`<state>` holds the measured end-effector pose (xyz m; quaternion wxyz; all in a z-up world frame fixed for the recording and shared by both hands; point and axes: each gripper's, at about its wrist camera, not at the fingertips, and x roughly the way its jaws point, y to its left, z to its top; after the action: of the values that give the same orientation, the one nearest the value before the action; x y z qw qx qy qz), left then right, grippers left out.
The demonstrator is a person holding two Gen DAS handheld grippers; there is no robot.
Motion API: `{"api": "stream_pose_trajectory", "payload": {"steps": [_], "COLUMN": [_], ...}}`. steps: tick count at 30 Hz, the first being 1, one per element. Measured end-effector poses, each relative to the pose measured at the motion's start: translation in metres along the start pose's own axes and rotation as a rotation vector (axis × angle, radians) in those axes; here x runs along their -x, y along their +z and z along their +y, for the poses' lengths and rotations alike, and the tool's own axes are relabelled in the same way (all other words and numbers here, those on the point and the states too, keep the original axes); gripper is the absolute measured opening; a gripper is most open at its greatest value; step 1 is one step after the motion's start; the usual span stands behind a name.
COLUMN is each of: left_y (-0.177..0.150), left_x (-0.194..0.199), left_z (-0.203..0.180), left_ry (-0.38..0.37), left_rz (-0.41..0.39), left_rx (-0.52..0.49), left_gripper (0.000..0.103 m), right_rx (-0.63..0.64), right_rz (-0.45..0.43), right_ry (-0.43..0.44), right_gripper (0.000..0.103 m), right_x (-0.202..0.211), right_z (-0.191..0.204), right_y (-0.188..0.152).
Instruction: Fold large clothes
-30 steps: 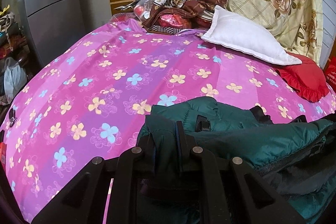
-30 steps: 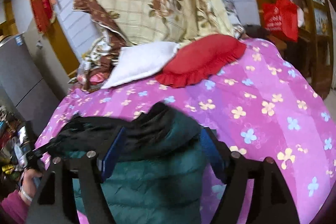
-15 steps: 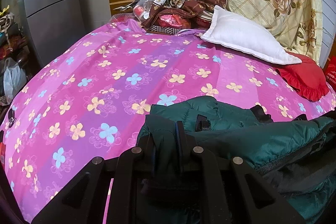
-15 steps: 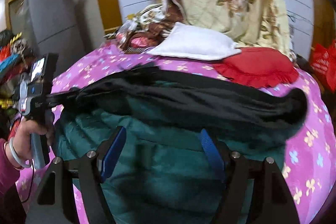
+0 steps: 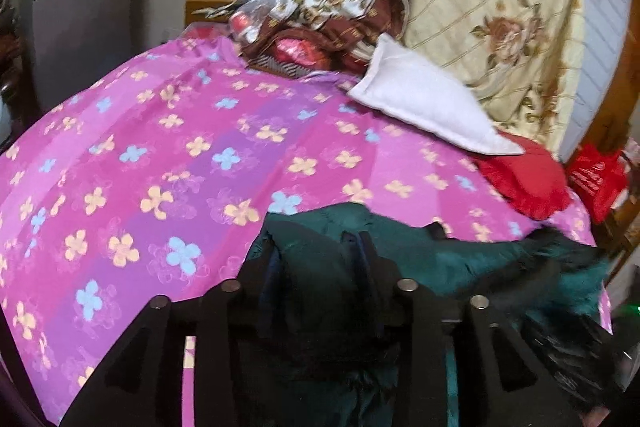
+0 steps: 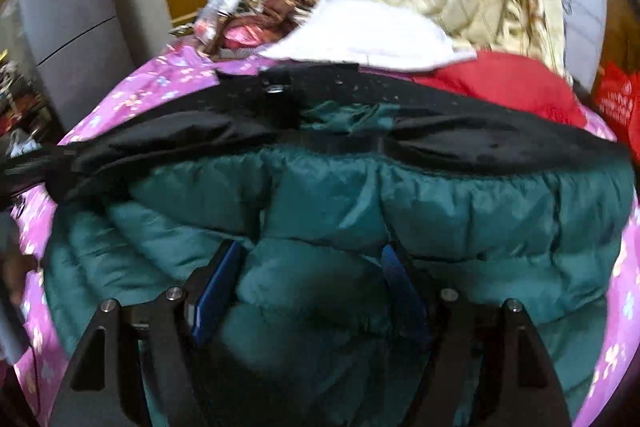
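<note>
A dark green puffer jacket (image 5: 460, 259) with a black lining band (image 6: 480, 139) lies bunched on the pink flowered bedsheet (image 5: 160, 147). My left gripper (image 5: 320, 259) is at the jacket's left end. Its jaws are opening, and a fold of green fabric still bulges between the fingers. My right gripper (image 6: 310, 267) stands open close over the jacket's (image 6: 440, 207) quilted middle. Its blue pads (image 6: 216, 287) are spread wide either side of a puffed panel and do not pinch it. The jacket's near side is hidden under both grippers.
A white pillow (image 5: 420, 103) and a red frilled pillow (image 5: 524, 175) lie behind the jacket. A cream rose quilt (image 5: 500, 7) leans on the wall, with a heap of cloth and bags (image 5: 304, 39) beside it. A grey cabinet (image 5: 80, 7) stands beyond the bed's left edge.
The left jaws, shut on a jacket fold before, have spread apart and the gripper lifted a little. The right gripper swung left and down over the jacket, ending close above its quilted body.
</note>
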<state>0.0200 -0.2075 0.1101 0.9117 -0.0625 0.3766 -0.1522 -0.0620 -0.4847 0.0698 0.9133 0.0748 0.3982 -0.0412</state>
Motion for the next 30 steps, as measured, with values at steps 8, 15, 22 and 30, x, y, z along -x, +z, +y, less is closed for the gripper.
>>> {"api": "stream_pose_trajectory", "payload": {"steps": [8,15,22,30], "left_y": [0.005,-0.001,-0.014,-0.014], "left_x": [0.032,-0.006,-0.047,-0.074], "left_z": [-0.003,-0.021,-0.023,-0.02], "left_ry": [0.033,0.108,0.177,0.213], "left_rz": [-0.096,0.0,0.079,0.122], "left_rx": [-0.036,-0.076,-0.079,-0.071], "left_gripper": [0.045,0.045,0.045,0.05], "right_rx": [-0.048,-0.108,-0.116,-0.129], "right_rz": [0.067,-0.036,-0.004,0.073], "right_ry": [-0.047,-0.025,-0.14,-0.149], "right_gripper": [0.077,0.076,0.076,0.077], "right_x": [-0.026,0.031,0.025,-0.027], "right_z": [-0.006,-0.038,-0.094,-0.113], "right_y": [0.01,0.017,0.013,0.02]}}
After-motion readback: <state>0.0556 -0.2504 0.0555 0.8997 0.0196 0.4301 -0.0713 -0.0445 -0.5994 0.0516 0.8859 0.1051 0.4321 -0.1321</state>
